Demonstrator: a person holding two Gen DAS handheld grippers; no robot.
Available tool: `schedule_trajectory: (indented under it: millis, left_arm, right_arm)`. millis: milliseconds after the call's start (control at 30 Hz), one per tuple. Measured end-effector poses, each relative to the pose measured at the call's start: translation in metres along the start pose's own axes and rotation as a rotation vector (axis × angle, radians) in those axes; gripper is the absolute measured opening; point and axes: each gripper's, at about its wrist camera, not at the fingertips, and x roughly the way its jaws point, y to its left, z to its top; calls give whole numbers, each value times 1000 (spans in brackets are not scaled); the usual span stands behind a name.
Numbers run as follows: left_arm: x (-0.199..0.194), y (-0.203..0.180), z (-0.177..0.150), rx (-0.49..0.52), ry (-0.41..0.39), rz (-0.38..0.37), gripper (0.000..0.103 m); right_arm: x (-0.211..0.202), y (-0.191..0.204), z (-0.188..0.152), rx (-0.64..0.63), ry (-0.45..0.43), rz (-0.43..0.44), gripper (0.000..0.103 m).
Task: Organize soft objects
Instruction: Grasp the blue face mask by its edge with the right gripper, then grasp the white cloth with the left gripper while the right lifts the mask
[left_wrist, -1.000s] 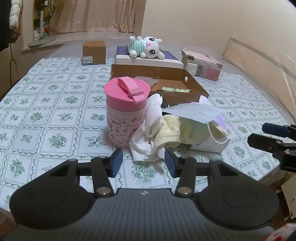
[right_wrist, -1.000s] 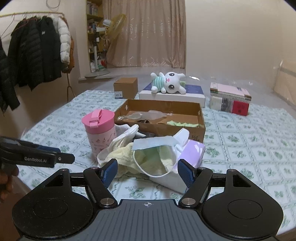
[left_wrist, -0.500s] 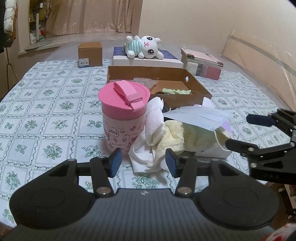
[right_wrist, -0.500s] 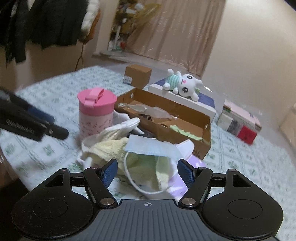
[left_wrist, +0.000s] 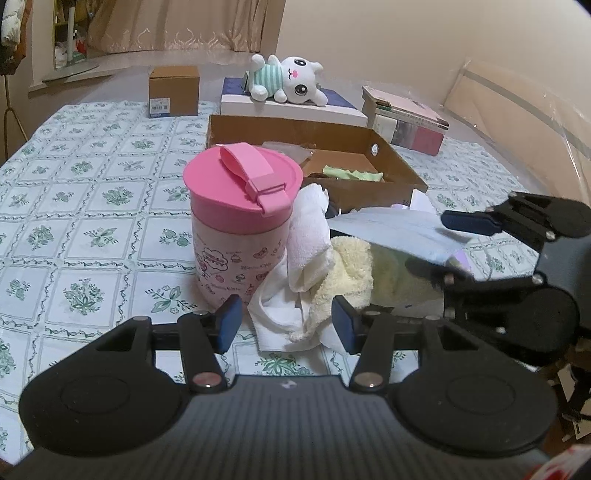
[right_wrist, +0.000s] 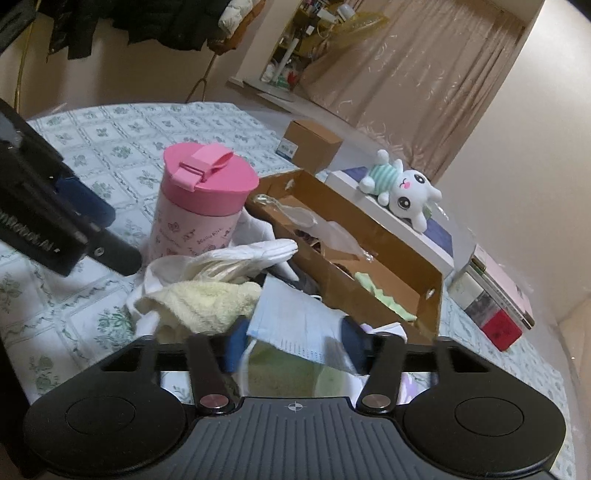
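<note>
Soft pile, centre of tabletop (left_wrist: 74, 206) w/ green floral cloth: white cloth (left_wrist: 308, 236), yellow towel (left_wrist: 351, 269), blue face mask (right_wrist: 295, 325).

Pink lidded cup (left_wrist: 240, 229), touching pile; cartoon print, script too small to read.

Left gripper (left_wrist: 286, 323): jaws apart, straddling cloth edge, nothing pinched. Side lettering "…nRobot.AI".

Right gripper (right_wrist: 295, 341): jaws just been closing, mask between them; contact unclear.

Plush bunny (left_wrist: 291, 79) on flat box at back.

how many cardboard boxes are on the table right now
2. A small closed cardboard box stands at the far side, left of the plush toy. An open shallow cardboard box lies mid-table behind the pink cup. More could be hidden.
</note>
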Motion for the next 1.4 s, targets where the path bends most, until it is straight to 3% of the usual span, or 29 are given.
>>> schedule_trajectory:
  millis: [33,167,300,500,733,967,1133,1400]
  left_arm:
    - [1,0,-1,0,3,-1,49]
    - [4,-3,-3,0,12,-8,49]
    - [4,-8,-5,2,15,-15,49]
    - [-3,-16,-6,12,-7,-22,49]
    - [-7,-29,-5,43,-49,-16,49]
    - [-4,-44,-5,64,-56,-75,49]
    - [2,-51,-7,84,-48,-82,49]
    - [20,-52,0,142,-90,15,49]
  right_arm:
    - [0,0,1,-2,2,-5,45]
    - [2,-9,-1,48,14,-6,13]
    - [-10,-30,-6,239,7,38,3]
    - [-35,-69,-28,618,0,95,2]
    - [-65,-86,-54,860,-14,141,2]
    - [-74,-90,-81,1097,6,267,2]
    - [-71,-89,-91,1104,36,227,2]
    - [-62,-79,-90,1037,49,216,2]
